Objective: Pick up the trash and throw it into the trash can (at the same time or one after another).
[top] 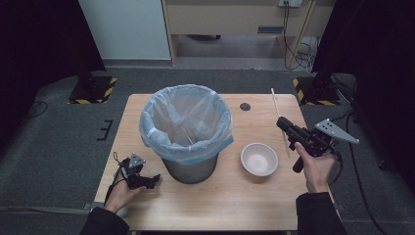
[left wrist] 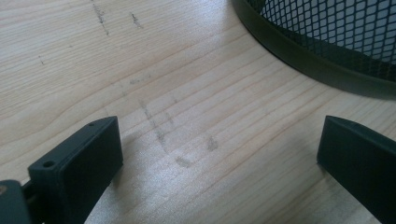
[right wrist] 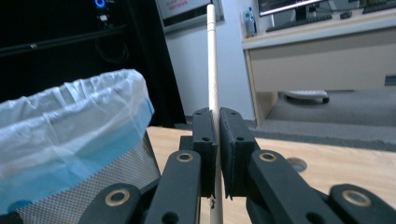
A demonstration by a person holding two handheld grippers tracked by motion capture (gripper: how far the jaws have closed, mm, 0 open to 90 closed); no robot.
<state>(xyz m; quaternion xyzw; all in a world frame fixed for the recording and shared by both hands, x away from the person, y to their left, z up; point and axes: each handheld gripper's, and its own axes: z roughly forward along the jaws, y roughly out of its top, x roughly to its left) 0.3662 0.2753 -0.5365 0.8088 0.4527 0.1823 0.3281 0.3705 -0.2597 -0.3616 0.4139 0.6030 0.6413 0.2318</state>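
Wooden and thin, a pale chopstick (right wrist: 212, 70) is pinched upright in the right gripper (right wrist: 217, 154), right of the plastic-lined mesh bin (top: 188, 129); left gripper (left wrist: 219, 154) jaws are spread.

Light wooden rectangular surface (top: 230, 205), pale grain, faint dark scuff marks visible in the left gripper view. Small round dark grommet hole (top: 245, 106) near the far edge, right of centre.

Directly on it:
- Grey metal mesh waste bin lined with a translucent pale blue plastic bag (top: 186, 128), upright, left of centre; bag folded over the rim; dark solid base band resting flat on the wood.
- Shallow round white bowl (top: 259, 159), upright, just right of the bin, apart from it.

Standing on grey carpeted floor (top: 58, 142); black-and-yellow striped weighted stand bases (top: 93, 89) on the floor beyond both far corners.
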